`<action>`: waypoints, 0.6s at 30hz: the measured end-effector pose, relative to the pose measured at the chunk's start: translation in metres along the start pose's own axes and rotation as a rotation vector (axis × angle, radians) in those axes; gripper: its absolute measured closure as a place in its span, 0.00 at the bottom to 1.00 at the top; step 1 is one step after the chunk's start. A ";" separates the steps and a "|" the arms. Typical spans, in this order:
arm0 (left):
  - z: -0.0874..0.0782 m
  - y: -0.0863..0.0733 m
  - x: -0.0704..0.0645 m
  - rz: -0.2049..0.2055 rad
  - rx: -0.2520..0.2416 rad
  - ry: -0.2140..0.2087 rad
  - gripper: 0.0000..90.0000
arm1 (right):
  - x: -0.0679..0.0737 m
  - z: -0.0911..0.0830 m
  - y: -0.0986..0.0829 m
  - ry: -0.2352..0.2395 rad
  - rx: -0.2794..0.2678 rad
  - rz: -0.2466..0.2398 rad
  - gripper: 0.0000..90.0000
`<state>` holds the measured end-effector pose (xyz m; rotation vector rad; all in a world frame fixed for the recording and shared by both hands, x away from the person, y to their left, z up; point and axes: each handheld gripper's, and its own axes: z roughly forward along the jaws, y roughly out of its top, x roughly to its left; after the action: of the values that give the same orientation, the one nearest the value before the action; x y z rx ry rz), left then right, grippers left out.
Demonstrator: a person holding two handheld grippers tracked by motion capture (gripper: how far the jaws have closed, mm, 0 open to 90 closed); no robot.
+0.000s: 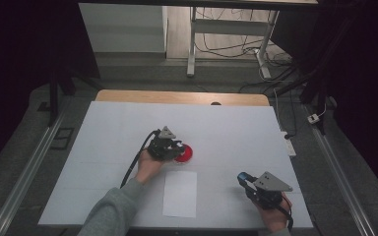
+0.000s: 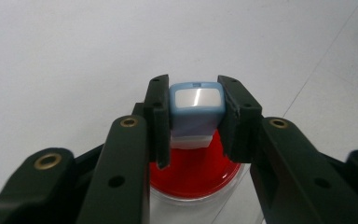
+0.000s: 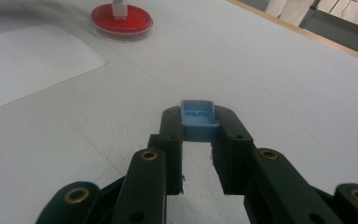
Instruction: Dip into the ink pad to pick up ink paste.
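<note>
Surface: desk (image 1: 113, 128) with a white covering, a strip of bare wood showing along the far edge; dark room around it, grey floor, metal rails to either side, cables and a power strip (image 1: 289, 145) off the right edge.

Item 1: red ink pad (image 1: 184, 154), round, in a clear dish, near the middle of the desk. Also seen in the left gripper view (image 2: 196, 172) below the fingers, and in the right gripper view (image 3: 121, 21) at upper left.

Item 2: stamp (image 2: 196, 109), pale blue body with a glossy white top panel, white base. Clamped between the fingers of the left gripper (image 1: 176, 148), held upright with its base on the red pad. No writing can be read on the panel; only glare.

Item 3: blue cap (image 3: 198, 120), a small open tray shape, clamped at the fingertips of the right gripper (image 1: 243, 178), near the front right corner of the desk, just above the surface. No label legible.

Item 4: white sheet of paper (image 1: 179, 193), lying flat near the front edge, between the two grippers, just in front of the pad and apart from it.

Open room: the far half of the desk and the left side are bare. The right gripper sits close to the front and right edges; the left one is well clear of all edges.
</note>
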<state>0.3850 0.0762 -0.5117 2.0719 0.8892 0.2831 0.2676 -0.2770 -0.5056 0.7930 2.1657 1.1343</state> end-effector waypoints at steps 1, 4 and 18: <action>0.000 0.000 0.000 0.000 0.000 -0.001 0.75 | 0.000 0.000 0.000 -0.001 0.000 0.000 0.82; 0.001 0.000 -0.001 0.007 0.001 0.004 0.75 | 0.000 0.000 0.000 -0.005 0.003 -0.002 0.82; 0.004 -0.002 -0.001 0.011 0.006 0.006 0.75 | 0.001 0.000 0.000 0.000 -0.002 -0.002 0.82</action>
<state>0.3852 0.0736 -0.5154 2.0834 0.8837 0.2934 0.2671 -0.2764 -0.5056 0.7893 2.1648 1.1354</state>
